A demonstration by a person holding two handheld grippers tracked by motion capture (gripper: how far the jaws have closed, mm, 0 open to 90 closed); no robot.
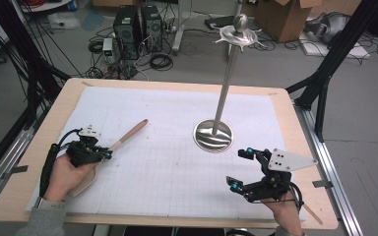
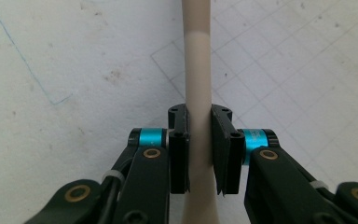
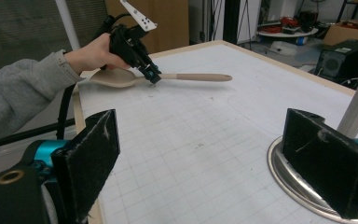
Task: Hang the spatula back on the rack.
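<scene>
Work was at an early stage: the left gripper [image 1: 103, 154] had its jaws pressed on the handle of the long beige wooden spoon [image 1: 128, 135], which lay near the left edge of the white gridded mat [image 1: 177, 167]. The right gripper [image 1: 240, 169] waited with jaws wide apart, holding nothing, beside the tall steel stand [image 1: 213, 135]. Lifting seemed not yet done. The hand partly hid the spoon bowl.

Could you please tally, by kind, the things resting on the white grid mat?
Wooden spoon: 1
Metal stand with round base and tall pole: 1
Total: 2
</scene>
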